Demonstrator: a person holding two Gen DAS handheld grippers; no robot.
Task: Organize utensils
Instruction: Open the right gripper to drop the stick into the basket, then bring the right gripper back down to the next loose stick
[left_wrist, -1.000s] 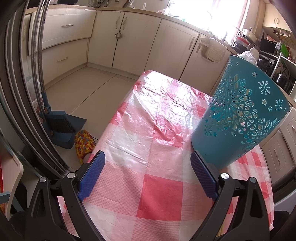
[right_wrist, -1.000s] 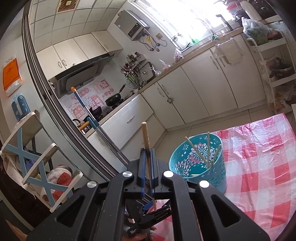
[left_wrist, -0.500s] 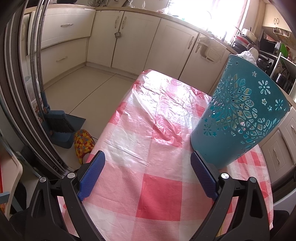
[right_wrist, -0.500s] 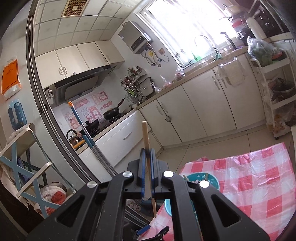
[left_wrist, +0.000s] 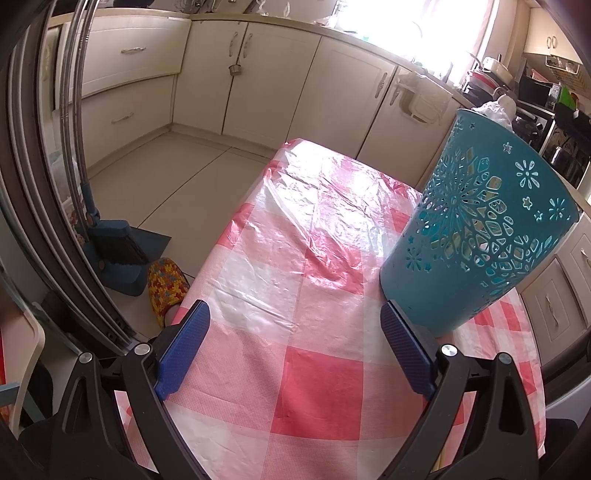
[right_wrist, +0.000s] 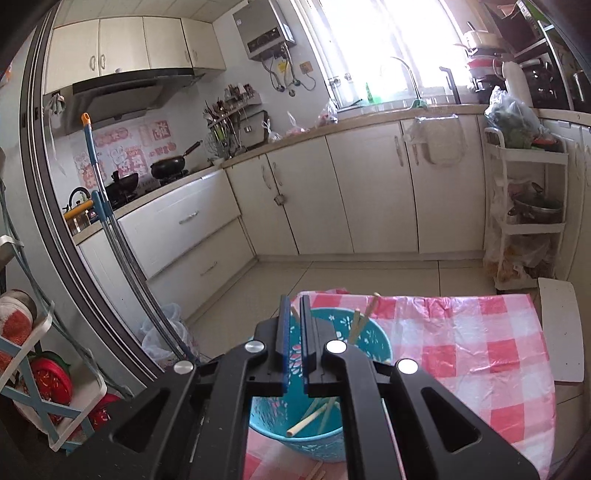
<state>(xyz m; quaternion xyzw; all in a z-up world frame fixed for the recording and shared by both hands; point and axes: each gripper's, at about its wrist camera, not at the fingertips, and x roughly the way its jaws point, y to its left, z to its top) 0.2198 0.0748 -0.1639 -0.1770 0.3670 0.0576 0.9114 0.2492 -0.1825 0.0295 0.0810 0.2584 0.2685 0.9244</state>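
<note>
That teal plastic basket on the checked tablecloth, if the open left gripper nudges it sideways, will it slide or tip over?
The teal basket probably tips fairly easily: it stands tall on a base narrower than its rim. Its perforated plastic walls suggest it is light, and the few chopsticks inside add little. The tablecloth looks glossy and wrinkled, so a low push might slide it instead.

Glossy plastic tablecloth (left_wrist: 295, 236); matt teal plastic basket (left_wrist: 476, 236); wooden chopsticks (right_wrist: 314, 417).

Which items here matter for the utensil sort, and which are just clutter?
Job: teal basket, chopsticks inside it, chopstick in right tool, loose chopstick on tablecloth.
Clutter: dustpan brush, slipper, wok, kettle, storage trolley.
</note>
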